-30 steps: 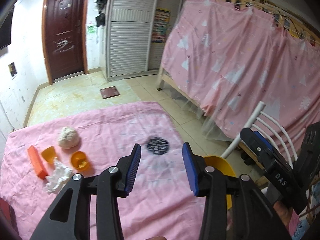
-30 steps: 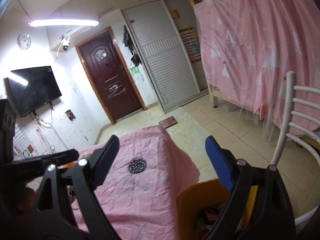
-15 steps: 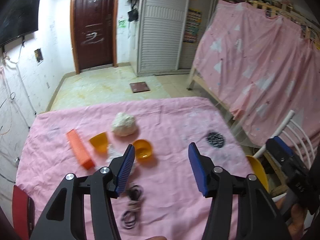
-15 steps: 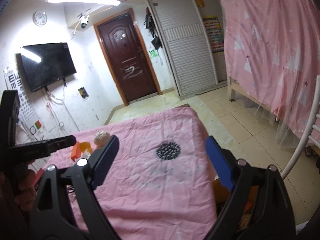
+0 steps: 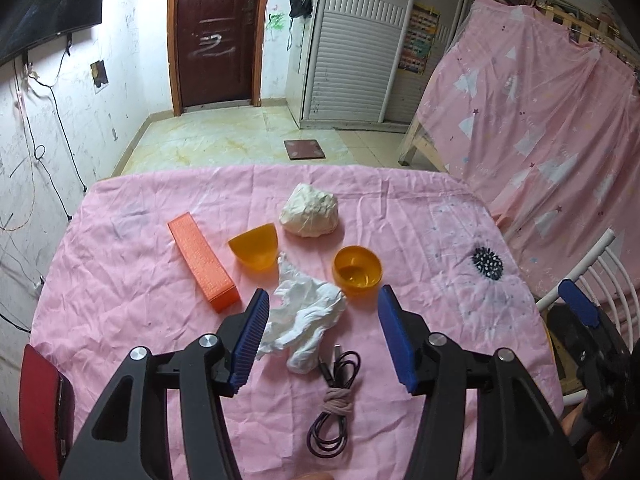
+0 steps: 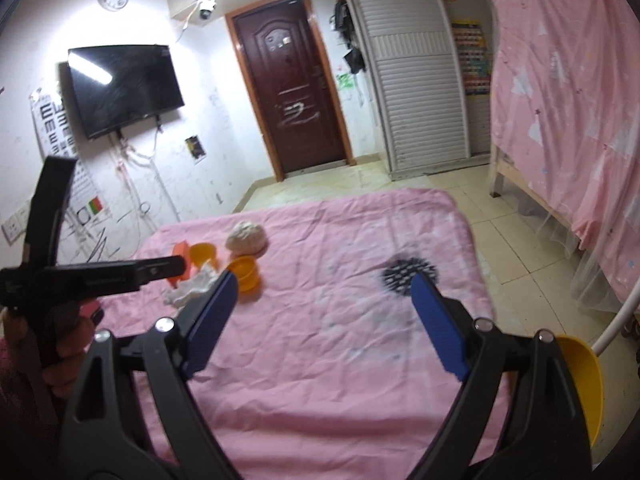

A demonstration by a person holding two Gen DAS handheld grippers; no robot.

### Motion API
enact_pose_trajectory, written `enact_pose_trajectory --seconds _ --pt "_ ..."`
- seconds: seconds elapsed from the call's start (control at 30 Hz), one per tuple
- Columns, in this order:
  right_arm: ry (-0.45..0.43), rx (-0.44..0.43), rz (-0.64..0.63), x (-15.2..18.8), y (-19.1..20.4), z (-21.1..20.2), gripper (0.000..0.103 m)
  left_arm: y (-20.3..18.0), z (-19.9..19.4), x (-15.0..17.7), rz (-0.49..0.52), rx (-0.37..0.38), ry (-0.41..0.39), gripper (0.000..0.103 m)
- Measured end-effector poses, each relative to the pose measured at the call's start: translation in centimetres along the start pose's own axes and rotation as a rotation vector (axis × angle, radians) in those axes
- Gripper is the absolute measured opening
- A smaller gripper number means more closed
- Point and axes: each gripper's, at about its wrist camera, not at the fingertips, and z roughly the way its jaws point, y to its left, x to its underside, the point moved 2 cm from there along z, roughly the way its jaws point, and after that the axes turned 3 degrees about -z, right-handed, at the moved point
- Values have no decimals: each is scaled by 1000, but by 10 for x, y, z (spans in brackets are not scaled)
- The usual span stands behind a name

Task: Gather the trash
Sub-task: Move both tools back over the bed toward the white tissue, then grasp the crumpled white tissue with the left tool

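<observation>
crumpled tissue lies on the pink cloth just ahead of the left gripper, between its half-spread, empty fingers, long axis near-to-far; right gripper, wide and empty, stands farther right.

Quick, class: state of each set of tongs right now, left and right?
Left tongs: open, empty, above the crumpled white tissue.
Right tongs: open, empty, over the pink tablecloth.
</observation>
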Motion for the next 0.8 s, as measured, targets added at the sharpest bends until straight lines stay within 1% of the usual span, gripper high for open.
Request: enact_pose_trajectory --seconds 0.13,0.23,0.53,0.7,0.73,0.8 --pt "20 -19 -28 4 12 6 85 4 14 5 -4 -8 40 50" --pt "35 -25 -44 8 18 10 85 9 27 7 -11 -36 60 50" --pt "87 -42 -65 17 28 28 85 17 55 9 -14 -27 123 50" --pt "117 -55 -73 23 35 37 85 12 61 9 21 -36 116 50" --pt "121 -57 -76 24 37 38 85 12 61 9 28 -39 113 49" --pt "123 -63 -77 25 40 39 85 10 62 10 41 -48 107 39"
